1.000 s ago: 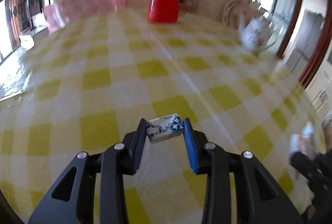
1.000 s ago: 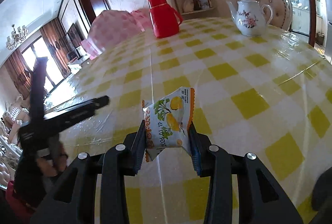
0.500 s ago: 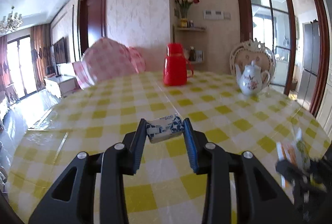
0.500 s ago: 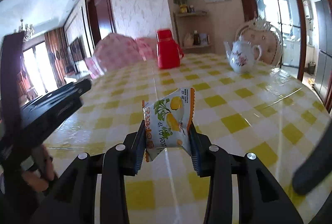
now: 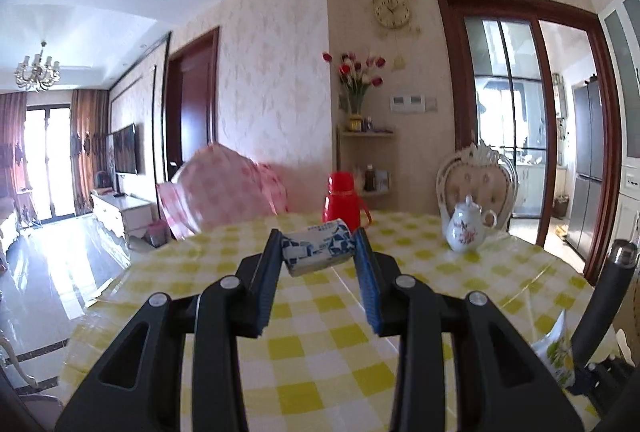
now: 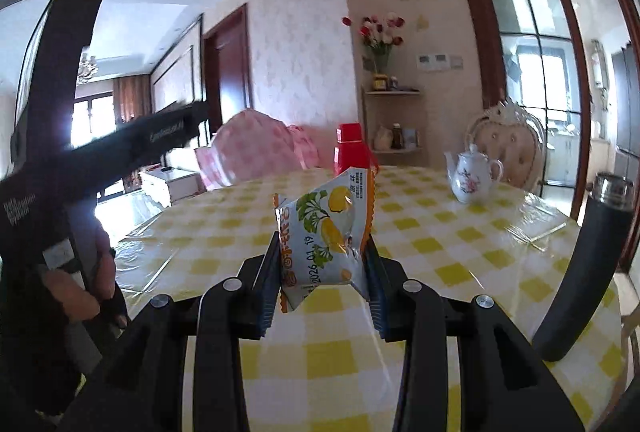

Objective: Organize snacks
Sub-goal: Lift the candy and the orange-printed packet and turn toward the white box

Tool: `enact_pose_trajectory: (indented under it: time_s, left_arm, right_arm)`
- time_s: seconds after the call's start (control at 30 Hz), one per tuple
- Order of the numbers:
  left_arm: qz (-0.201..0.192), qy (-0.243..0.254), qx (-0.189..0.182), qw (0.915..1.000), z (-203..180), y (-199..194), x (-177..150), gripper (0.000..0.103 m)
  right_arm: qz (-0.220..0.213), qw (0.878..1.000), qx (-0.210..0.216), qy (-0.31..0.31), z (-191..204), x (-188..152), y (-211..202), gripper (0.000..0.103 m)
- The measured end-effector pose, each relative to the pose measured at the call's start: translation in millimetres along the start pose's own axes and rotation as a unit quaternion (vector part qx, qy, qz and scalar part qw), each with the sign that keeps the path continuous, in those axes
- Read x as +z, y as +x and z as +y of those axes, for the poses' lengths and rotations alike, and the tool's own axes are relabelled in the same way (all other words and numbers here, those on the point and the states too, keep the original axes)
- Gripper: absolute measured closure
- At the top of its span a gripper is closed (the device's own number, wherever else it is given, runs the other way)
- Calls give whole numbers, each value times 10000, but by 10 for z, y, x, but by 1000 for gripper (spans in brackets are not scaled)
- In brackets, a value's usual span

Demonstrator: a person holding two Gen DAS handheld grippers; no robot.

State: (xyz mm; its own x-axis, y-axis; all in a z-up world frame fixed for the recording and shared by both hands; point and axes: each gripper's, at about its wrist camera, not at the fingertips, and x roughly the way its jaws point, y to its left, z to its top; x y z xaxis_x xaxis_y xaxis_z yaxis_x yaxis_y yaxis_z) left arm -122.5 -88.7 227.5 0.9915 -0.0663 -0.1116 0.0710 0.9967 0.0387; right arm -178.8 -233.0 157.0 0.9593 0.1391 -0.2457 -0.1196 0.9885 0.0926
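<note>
My left gripper [image 5: 318,250] is shut on a small blue-and-white snack packet [image 5: 318,248] and holds it above the yellow checked table [image 5: 320,352]. My right gripper [image 6: 324,256] is shut on a white and orange snack bag [image 6: 326,244] printed with yellow fruit, also held above the table [image 6: 440,264]. That bag also shows at the lower right of the left wrist view [image 5: 556,352]. The left gripper's black body [image 6: 80,160] crosses the left side of the right wrist view.
A red thermos [image 5: 342,202] and a white floral teapot [image 5: 466,228] stand at the far side of the table. A pink mesh food cover [image 5: 224,188] sits at the far left. A dark handle [image 6: 588,264] rises at the right. An ornate chair [image 5: 476,180] stands behind the teapot.
Both grippers have risen and tilted up from the tabletop, each still holding its snack. The view now takes in the room walls and ceiling instead of mostly table.
</note>
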Motion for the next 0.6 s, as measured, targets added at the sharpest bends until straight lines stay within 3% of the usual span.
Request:
enact_pose_trajectory:
  time_s: [0.37,0.6]
  left_arm:
    - [-94,-8,163,9998,325,-421,24,67]
    - [239,129,548,9981,761,-619,-196,67]
  right_arm:
    - [-53,9987,354,-368,527,-20,-251,65]
    - [144,9939,845,-687,1009,-178,-305,65]
